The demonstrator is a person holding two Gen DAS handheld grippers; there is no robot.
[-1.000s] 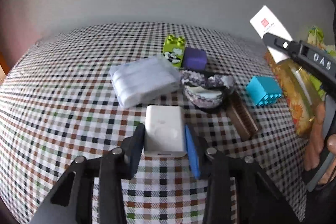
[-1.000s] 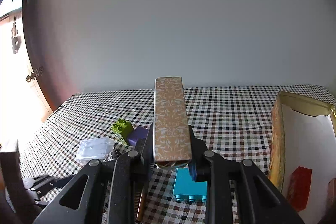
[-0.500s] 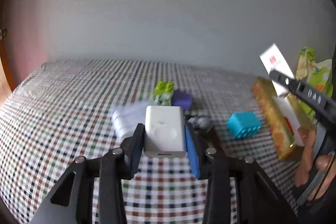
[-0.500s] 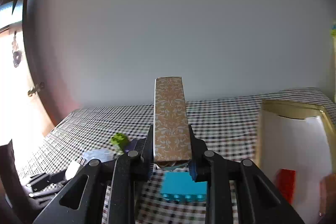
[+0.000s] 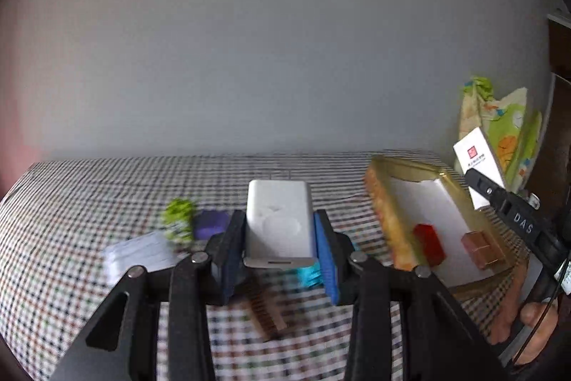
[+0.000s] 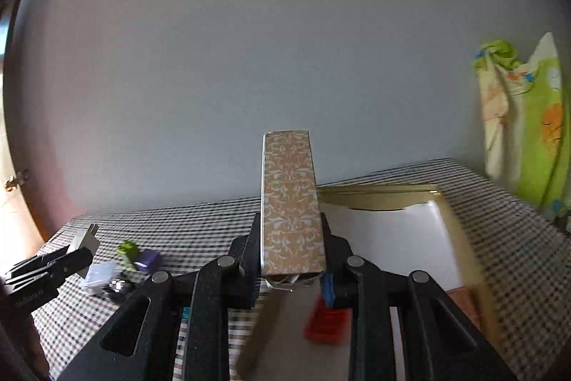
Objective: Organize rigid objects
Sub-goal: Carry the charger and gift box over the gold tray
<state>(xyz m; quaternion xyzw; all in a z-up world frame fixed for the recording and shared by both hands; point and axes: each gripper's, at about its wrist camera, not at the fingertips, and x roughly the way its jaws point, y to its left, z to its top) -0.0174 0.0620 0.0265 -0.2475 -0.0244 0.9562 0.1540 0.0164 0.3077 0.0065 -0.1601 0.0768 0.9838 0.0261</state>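
My left gripper [image 5: 279, 250] is shut on a white charger block [image 5: 278, 224] and holds it above the checkered table [image 5: 89, 188]. My right gripper [image 6: 289, 259] is shut on a long tan patterned box [image 6: 289, 202] and holds it over the gold-rimmed open box [image 6: 389, 227]. That open box [image 5: 428, 206] holds a red brick [image 5: 428, 243] and a brown block [image 5: 480, 249]. The red brick [image 6: 326, 322] also shows below my right gripper. The right gripper shows at the right edge of the left wrist view [image 5: 481, 184].
On the table lie a green brick [image 5: 178, 215], a purple block [image 5: 211, 224], a clear wrapped packet [image 5: 137, 254], a cyan brick [image 5: 310, 275] and a brown brush [image 5: 266, 313]. A green patterned bag [image 6: 524, 127] hangs at the right.
My left gripper has lifted the white block off the table and swung right toward the open box. My right gripper has carried the tan box right, over the open box.
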